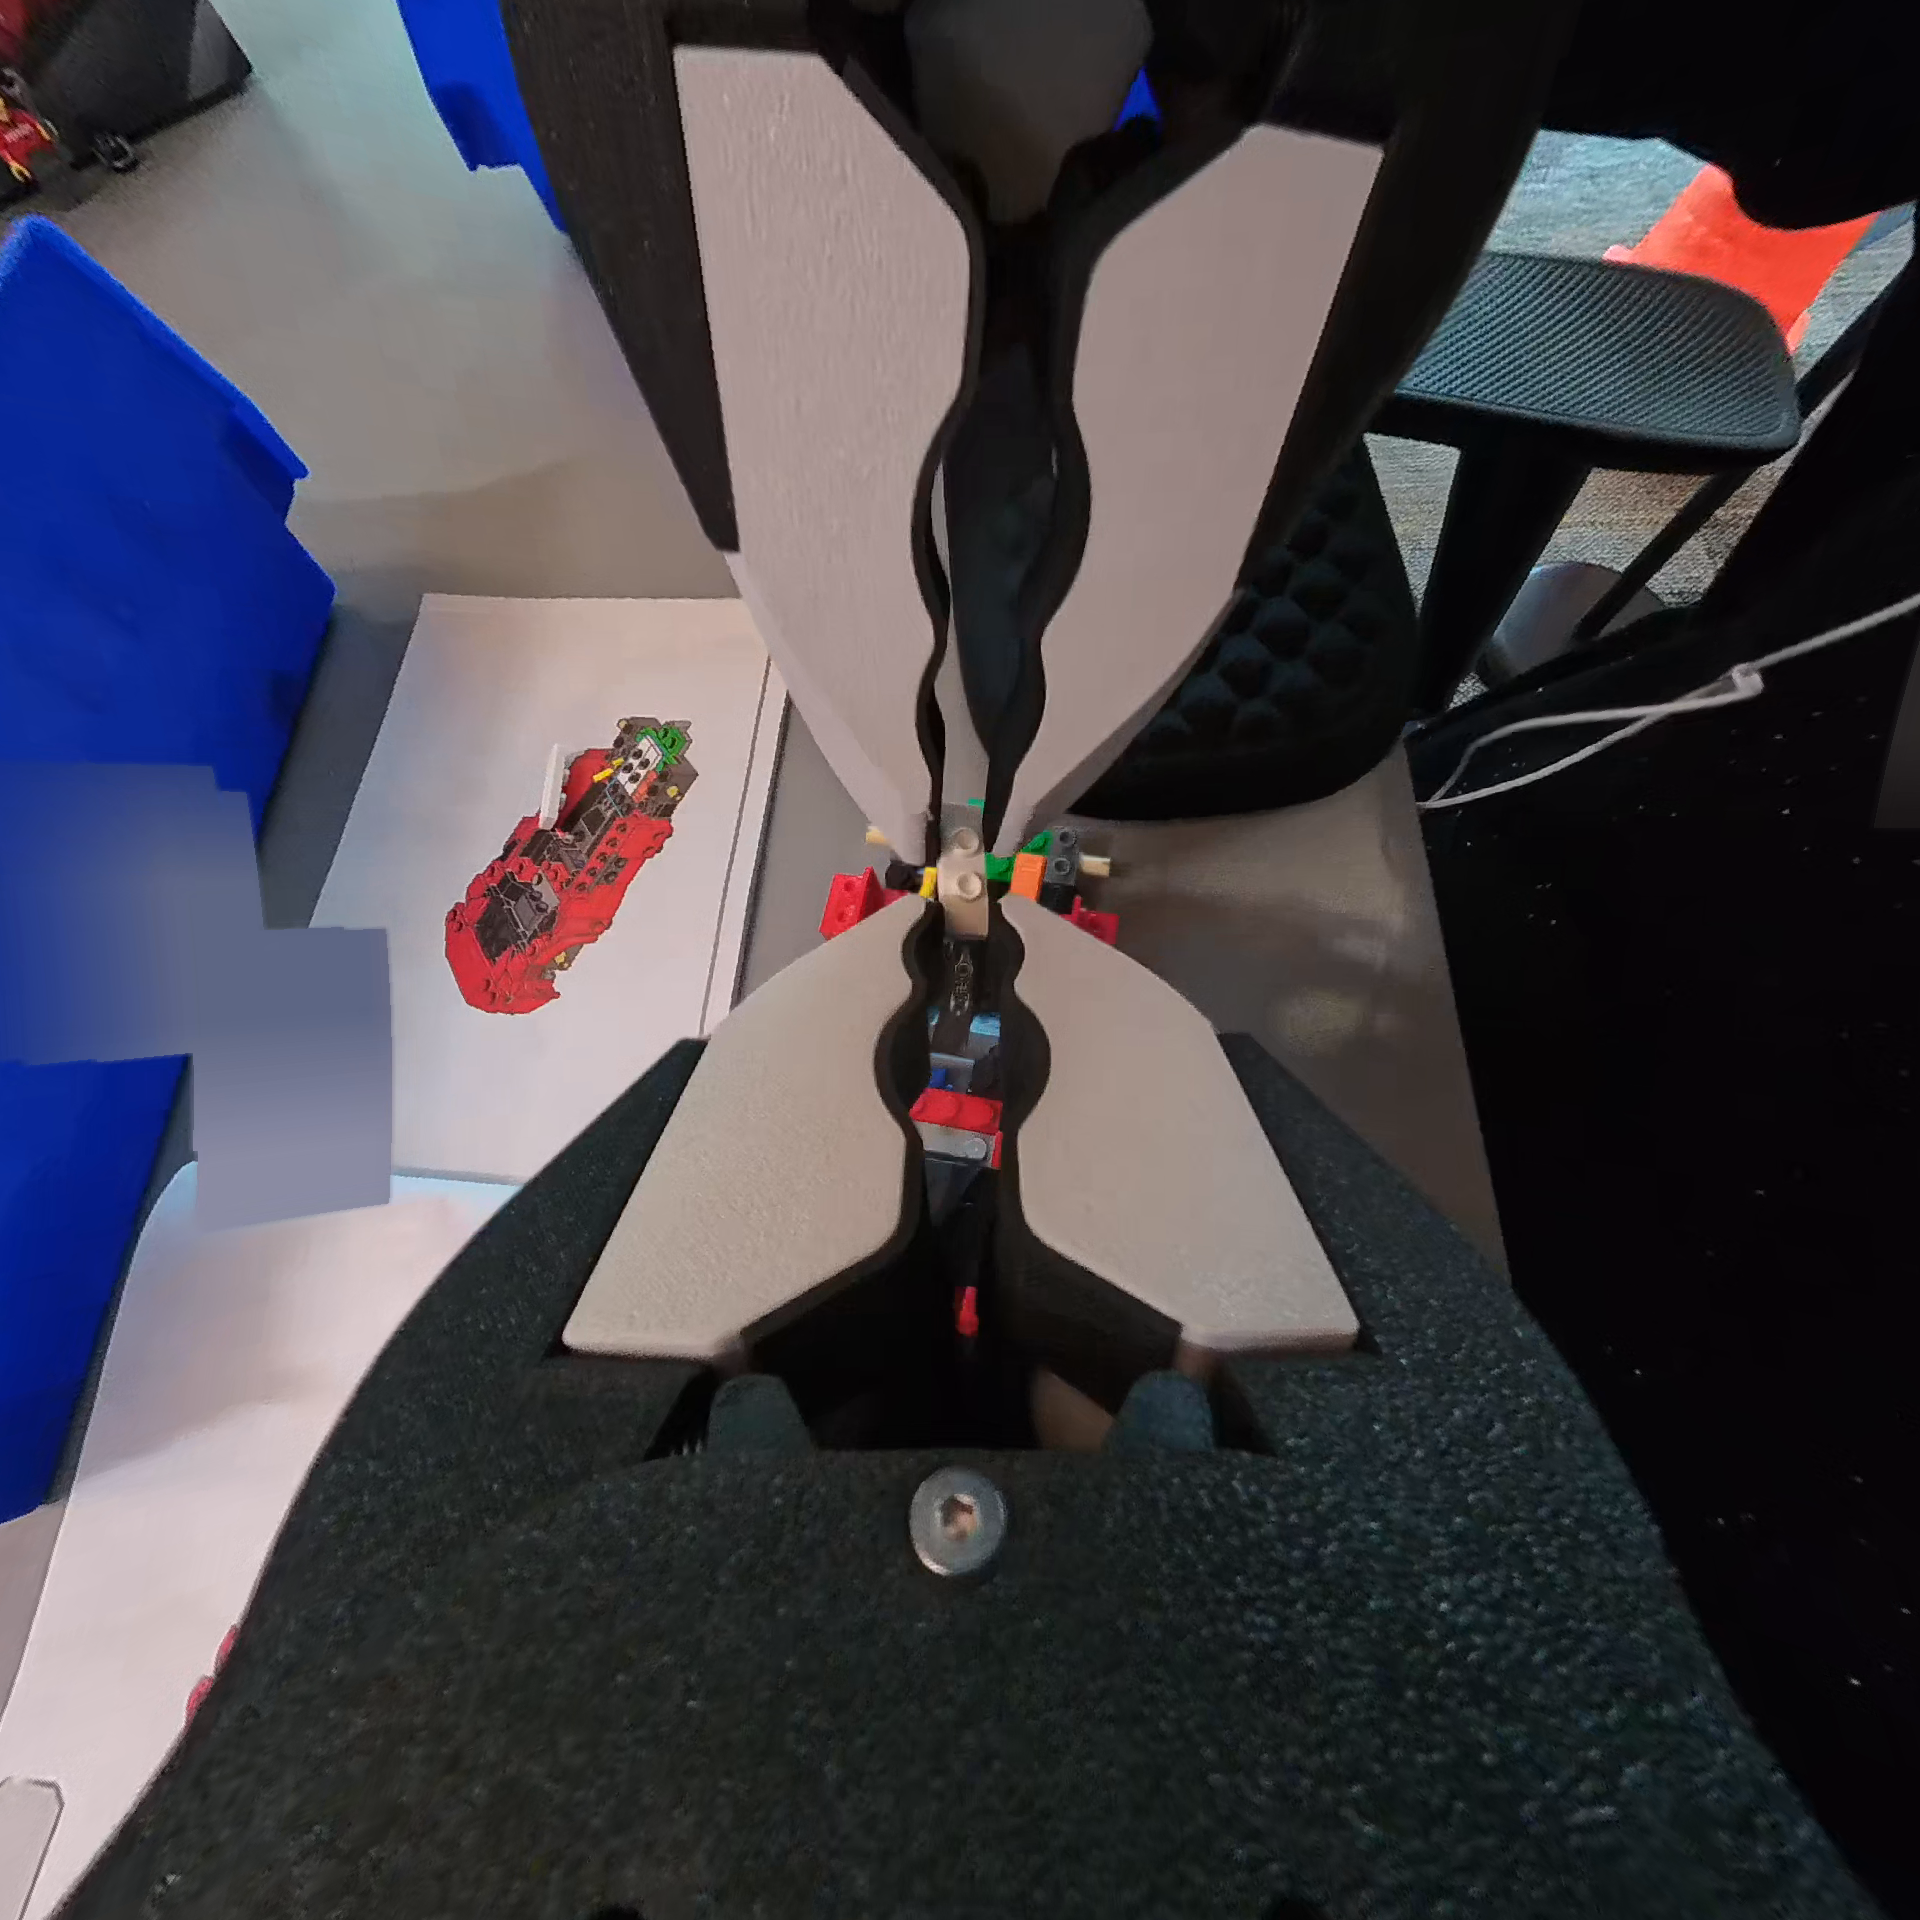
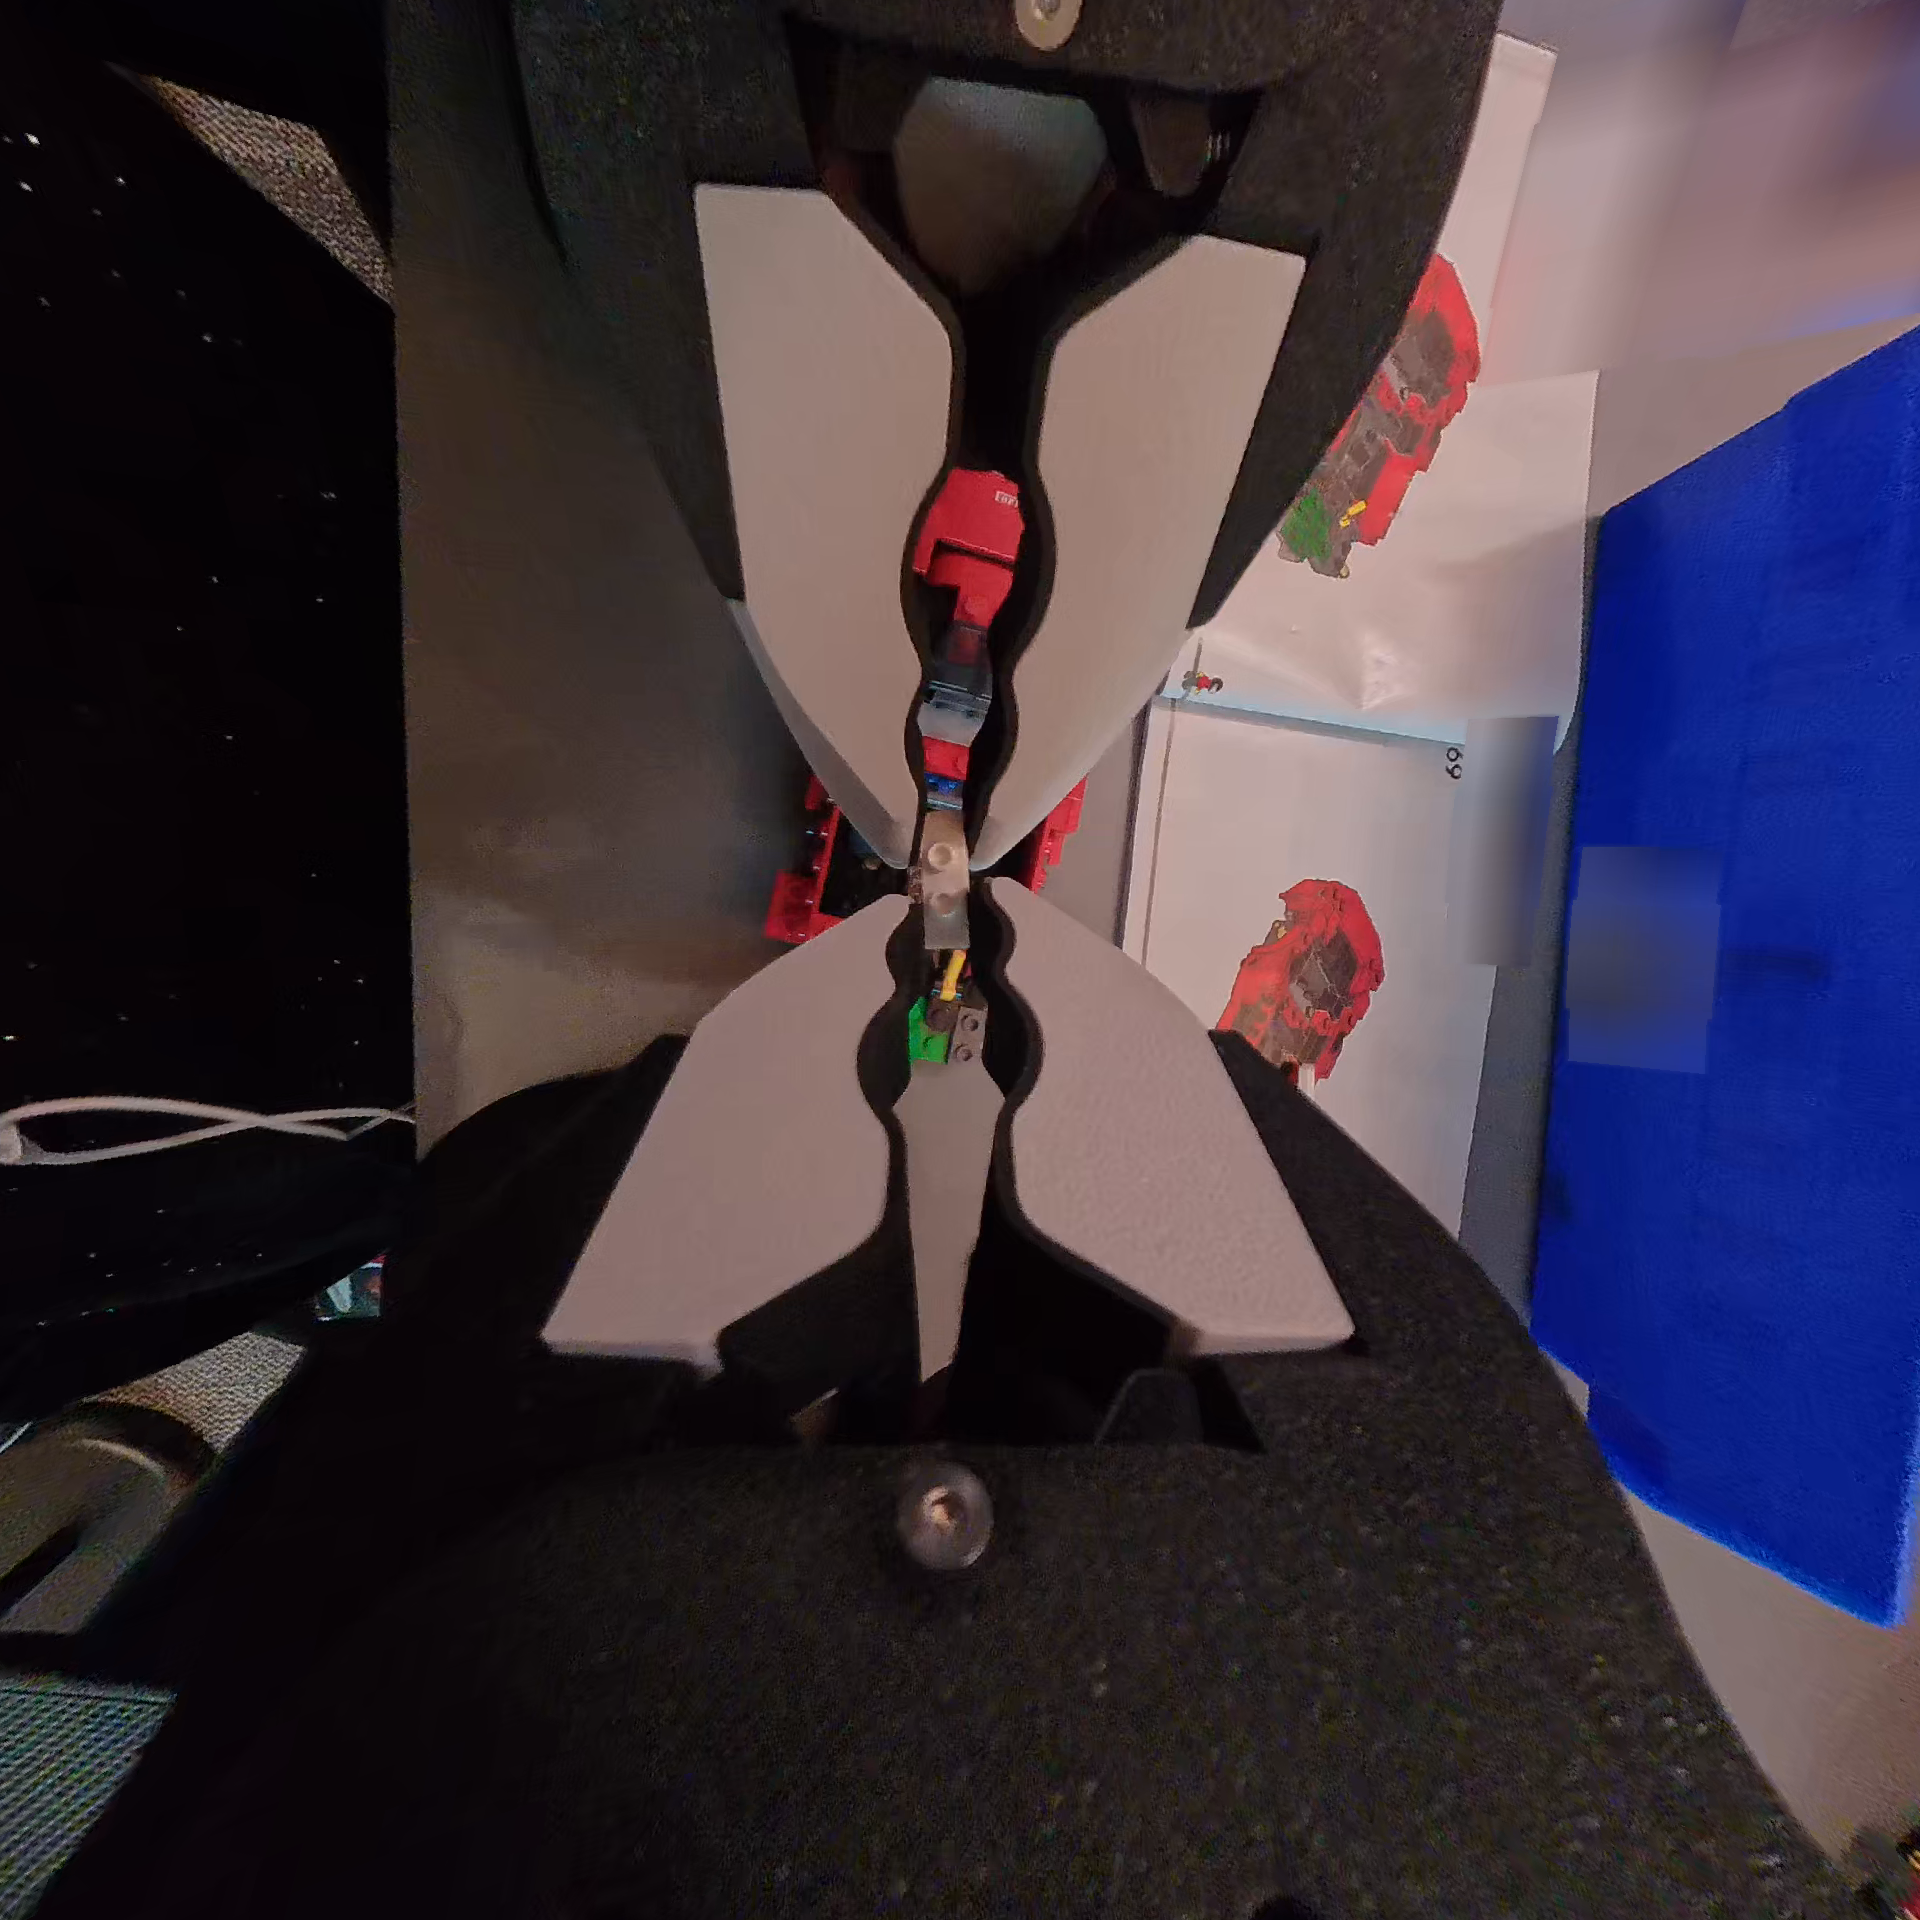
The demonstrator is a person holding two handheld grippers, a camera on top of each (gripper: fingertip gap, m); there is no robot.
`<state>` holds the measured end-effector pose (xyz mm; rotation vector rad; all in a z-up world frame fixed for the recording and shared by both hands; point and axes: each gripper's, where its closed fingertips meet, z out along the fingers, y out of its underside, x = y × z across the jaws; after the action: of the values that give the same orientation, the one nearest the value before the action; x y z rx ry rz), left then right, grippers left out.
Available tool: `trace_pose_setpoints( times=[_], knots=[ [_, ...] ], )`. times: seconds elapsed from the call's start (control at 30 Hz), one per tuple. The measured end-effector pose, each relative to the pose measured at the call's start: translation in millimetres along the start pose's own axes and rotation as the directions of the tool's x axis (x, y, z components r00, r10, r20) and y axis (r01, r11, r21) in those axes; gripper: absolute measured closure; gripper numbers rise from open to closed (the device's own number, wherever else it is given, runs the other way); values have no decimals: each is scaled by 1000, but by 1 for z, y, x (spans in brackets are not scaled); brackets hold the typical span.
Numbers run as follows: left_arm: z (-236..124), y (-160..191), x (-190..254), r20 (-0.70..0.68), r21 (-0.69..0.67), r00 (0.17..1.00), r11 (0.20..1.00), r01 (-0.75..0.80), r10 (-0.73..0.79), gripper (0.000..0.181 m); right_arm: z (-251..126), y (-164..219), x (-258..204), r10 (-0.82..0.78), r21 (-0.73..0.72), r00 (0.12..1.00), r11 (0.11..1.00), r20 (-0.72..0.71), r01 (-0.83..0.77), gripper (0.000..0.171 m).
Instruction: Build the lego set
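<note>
The left gripper [image 1: 961, 914] and the right gripper [image 2: 951, 920] meet tip to tip. Both are nearly closed and pinch the same small grey plate [image 1: 961, 878], each at one end. Its long axis runs along both grippers' fingers. It is held just above the red lego car [image 2: 805, 883] on the table [image 2: 582, 727].

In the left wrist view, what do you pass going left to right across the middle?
Blue bin → instruction sheet with its red model picture → gray lego piece between both grippers' jaws → black chair.
</note>
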<state>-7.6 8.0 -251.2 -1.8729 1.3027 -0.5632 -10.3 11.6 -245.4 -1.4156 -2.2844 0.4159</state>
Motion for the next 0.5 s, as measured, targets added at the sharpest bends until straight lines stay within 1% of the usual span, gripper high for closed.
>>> trace_pose_setpoints(
  times=[0.23, 0.43, 0.5],
  knots=[
    [-3, 5, -1, 6, -27, 1000, 1000, 7, -6, 173, 5, -4, 1, -20, 21, 1000, 1000, 1, 20, 163],
    [-8, 1, 0, -2, 33, 999, 999, 33, -32, 173, 1, -8, 1, 25, 93, 1000, 995, 7, -26, 164],
    [-9, 0, -2, 20, 54, 999, 998, 35, -36, 165, -2, -4, 2, 62, 114, 998, 991, 9, -63, 164]
  ],
)
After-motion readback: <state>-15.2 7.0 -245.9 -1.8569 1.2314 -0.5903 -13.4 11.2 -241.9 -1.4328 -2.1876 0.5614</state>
